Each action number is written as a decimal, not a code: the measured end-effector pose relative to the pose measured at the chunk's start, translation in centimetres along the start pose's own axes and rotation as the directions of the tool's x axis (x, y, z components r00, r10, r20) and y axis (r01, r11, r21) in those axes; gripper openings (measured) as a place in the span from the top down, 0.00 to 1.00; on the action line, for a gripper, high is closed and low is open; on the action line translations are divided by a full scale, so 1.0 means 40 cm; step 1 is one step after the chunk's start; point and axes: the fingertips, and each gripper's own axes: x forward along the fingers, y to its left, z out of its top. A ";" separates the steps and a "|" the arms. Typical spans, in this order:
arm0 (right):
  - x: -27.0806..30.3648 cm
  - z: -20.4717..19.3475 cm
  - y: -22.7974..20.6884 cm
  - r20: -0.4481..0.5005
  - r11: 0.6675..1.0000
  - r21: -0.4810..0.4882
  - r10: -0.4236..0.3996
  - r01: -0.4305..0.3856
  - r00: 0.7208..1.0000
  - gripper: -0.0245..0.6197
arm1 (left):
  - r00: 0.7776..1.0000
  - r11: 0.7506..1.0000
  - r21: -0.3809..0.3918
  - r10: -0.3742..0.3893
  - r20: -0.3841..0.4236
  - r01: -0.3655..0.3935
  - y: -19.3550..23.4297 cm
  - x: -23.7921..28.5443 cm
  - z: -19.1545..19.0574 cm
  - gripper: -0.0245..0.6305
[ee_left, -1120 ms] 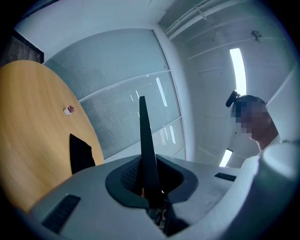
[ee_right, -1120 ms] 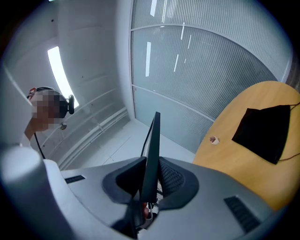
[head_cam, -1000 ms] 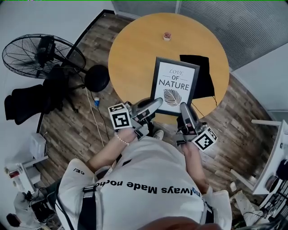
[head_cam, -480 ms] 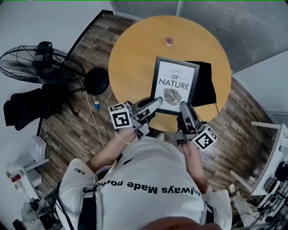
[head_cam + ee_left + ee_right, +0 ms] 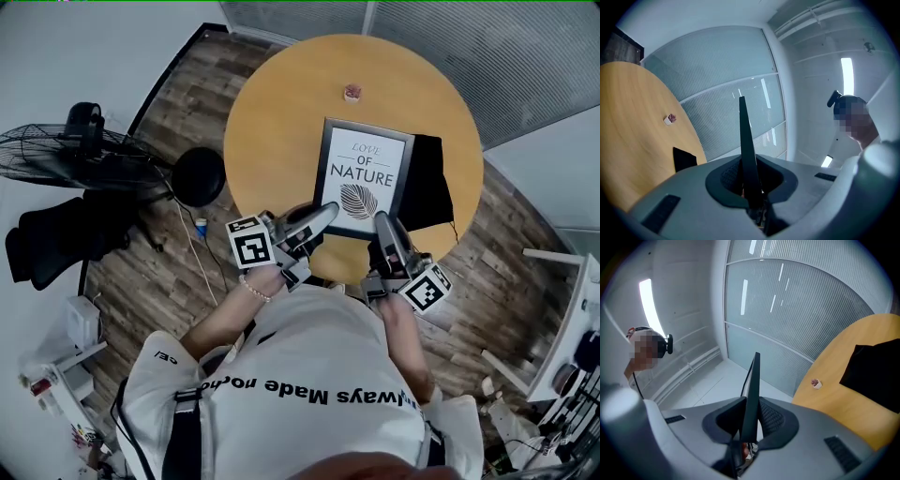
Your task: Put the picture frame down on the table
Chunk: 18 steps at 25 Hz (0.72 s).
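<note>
The picture frame (image 5: 364,178) is gripped at its near edge by both tongs. The left tongs (image 5: 322,214) are closed on the near left corner, and the right tongs (image 5: 382,223) are closed on the near right corner. In each gripper view the thin dark edge of the frame is seen clamped between the two jaws, with nothing else between them.

From the tongs the frame reaches forward over the round bench (image 5: 281,112), its printed side turned up. The tips of the tongs are placed about at the near rim of the bench. A black cloth (image 5: 436,187) lies on the bench ahead of the right tongs, partly covered by the frame's right side. A small pink thing (image 5: 352,92) stands well ahead of both tongs, beyond the far edge of the frame.

In the left gripper view a gap of window is seen between the frame's edge and the bench top, so the frame is judged to be held above the bench and not yet laid on it. The carrying over the bench looks done. The lowering onto the bench and the release by both tongs are left.
</note>
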 end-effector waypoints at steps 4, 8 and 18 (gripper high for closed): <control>-0.002 -0.009 -0.012 0.020 1.000 -0.006 -0.024 0.024 1.000 0.82 | 1.000 1.000 -0.008 -0.005 -0.021 0.005 0.015 -0.002 -0.002 0.88; 0.018 -0.020 -0.037 0.032 0.999 -0.002 -0.042 0.042 0.999 0.82 | 0.999 1.000 -0.018 -0.009 -0.039 0.008 0.051 0.000 0.009 0.88; 0.010 -0.043 -0.088 0.028 0.996 0.018 -0.091 0.091 0.995 0.82 | 0.998 0.998 -0.052 0.013 -0.067 -0.016 0.099 0.002 -0.013 0.88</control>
